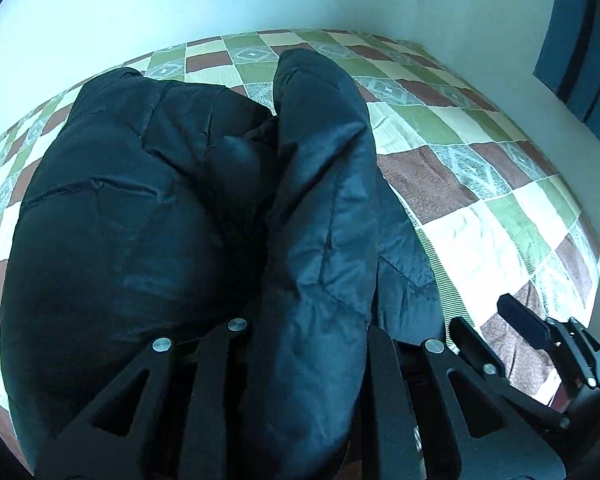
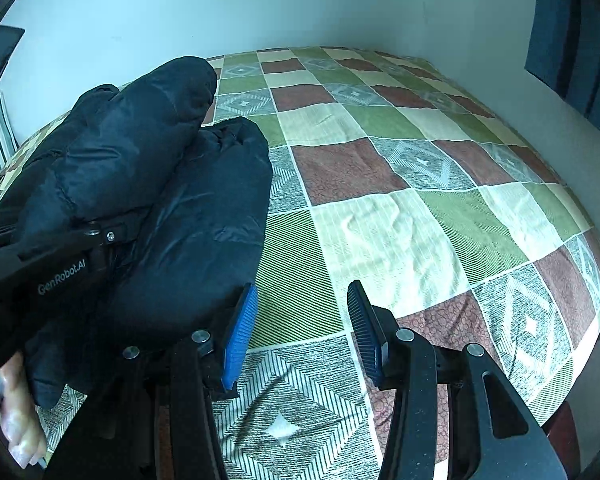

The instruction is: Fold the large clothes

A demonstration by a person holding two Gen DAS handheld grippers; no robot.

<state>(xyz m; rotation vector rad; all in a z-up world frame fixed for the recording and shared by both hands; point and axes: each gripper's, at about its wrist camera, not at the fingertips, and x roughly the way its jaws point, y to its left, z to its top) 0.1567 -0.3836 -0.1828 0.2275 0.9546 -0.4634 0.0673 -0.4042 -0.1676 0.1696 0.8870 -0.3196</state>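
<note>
A large black puffer jacket [image 1: 120, 208] lies bunched on a bed with a patchwork quilt [image 1: 480, 184]. My left gripper [image 1: 312, 344] is shut on a thick fold of the jacket, a sleeve-like part [image 1: 324, 184] that runs forward between the fingers; the fingertips are hidden in the fabric. In the right wrist view the jacket [image 2: 204, 200] lies at the left, with the left gripper's body [image 2: 60, 268] against it. My right gripper [image 2: 300, 332] is open and empty, its blue pads [image 2: 240, 336] just right of the jacket's edge, above the quilt [image 2: 420, 220]. It also shows in the left wrist view [image 1: 496, 324].
The bed meets a pale wall [image 2: 260, 4] at the back and right. A blue striped curtain [image 2: 580, 40] hangs at the upper right. The quilt's right half [image 2: 480, 160] is bare. A bare hand [image 2: 16, 420] holds the left gripper's handle.
</note>
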